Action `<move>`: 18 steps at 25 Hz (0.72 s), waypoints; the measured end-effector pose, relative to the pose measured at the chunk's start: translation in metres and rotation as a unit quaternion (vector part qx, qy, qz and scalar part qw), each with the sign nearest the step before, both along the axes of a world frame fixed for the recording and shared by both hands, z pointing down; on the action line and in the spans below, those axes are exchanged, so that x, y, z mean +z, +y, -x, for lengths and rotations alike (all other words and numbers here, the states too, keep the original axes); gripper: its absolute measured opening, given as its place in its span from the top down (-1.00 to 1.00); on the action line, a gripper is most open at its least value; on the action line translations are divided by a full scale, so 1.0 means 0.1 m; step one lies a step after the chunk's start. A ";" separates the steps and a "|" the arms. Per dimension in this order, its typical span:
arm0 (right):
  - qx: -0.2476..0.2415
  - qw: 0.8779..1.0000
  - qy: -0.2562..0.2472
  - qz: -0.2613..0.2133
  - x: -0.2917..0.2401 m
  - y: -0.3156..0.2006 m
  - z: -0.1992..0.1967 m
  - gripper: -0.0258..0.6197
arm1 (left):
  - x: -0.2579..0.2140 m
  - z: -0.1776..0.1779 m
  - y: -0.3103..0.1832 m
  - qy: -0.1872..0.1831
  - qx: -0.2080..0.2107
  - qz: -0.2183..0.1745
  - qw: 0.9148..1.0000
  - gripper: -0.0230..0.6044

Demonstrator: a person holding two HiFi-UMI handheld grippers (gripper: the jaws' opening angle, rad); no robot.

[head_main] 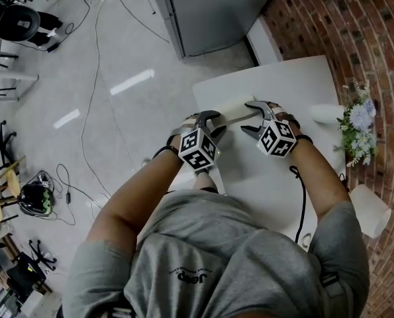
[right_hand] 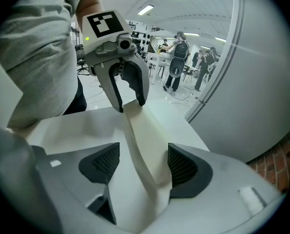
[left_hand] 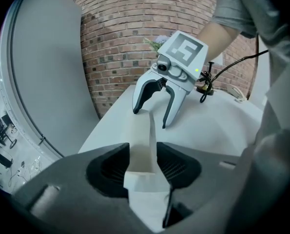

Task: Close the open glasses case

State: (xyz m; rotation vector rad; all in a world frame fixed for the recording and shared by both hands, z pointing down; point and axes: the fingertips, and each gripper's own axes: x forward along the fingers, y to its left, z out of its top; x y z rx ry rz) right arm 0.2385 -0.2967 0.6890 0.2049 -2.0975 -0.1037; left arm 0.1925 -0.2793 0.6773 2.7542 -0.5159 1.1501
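Head view: the case lies on the table near its far edge, with the left gripper at one end and the right gripper at the other. Left gripper view: its jaws clamp the case by the near end. Right gripper view: its jaws stand apart astride the case, one side clear of it, so a push there could, I judge, skid or twist the case rather than shut it.
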 end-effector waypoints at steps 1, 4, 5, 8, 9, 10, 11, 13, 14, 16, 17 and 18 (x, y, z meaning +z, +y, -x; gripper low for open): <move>0.005 1.000 -0.003 0.004 -0.02 -0.01 0.01 -0.06 | -0.03 -0.01 0.00 0.007 0.000 0.005 1.000 0.34; 0.025 0.999 -0.022 0.006 -0.14 -0.05 0.04 -0.11 | -0.21 -0.01 -0.05 0.039 -0.011 0.010 0.999 0.29; 0.029 0.999 -0.029 0.003 -0.20 -0.06 0.06 -0.11 | -0.28 0.00 -0.06 0.050 -0.016 0.009 0.999 0.29; 0.038 0.998 -0.051 -0.009 -0.42 -0.08 0.16 -0.07 | -0.47 0.11 -0.09 0.070 -0.030 0.003 0.997 0.29; 0.041 0.997 -0.059 -0.013 -0.51 -0.09 0.20 -0.06 | -0.53 0.17 -0.09 0.076 -0.035 0.001 0.996 0.29; 0.044 0.997 -0.068 -0.017 -0.60 -0.10 0.24 -0.03 | -0.61 0.23 -0.09 0.084 -0.042 -0.001 0.996 0.29; 0.049 0.996 -0.078 -0.021 -0.69 -0.11 0.29 0.00 | -0.68 0.31 -0.09 0.092 -0.049 -0.003 0.995 0.29; 0.061 0.993 -0.100 -0.028 -0.88 -0.14 0.40 0.06 | -0.83 0.49 -0.09 0.110 -0.067 -0.008 0.992 0.32; 0.066 0.991 -0.111 -0.032 -0.98 -0.15 0.46 0.08 | -0.91 0.59 -0.08 0.118 -0.078 -0.011 0.990 0.36; 0.076 0.988 -0.131 -0.038 -1.15 -0.16 0.59 0.14 | -1.05 0.80 -0.08 0.134 -0.099 -0.015 0.986 0.41; 0.080 0.986 -0.141 -0.040 -1.23 -0.16 0.67 0.17 | -1.12 0.91 -0.08 0.141 -0.110 -0.018 0.984 0.42; 0.084 0.984 -0.151 -0.042 -1.30 -0.15 0.75 0.18 | -1.19 1.03 -0.08 0.148 -0.122 -0.021 0.981 0.44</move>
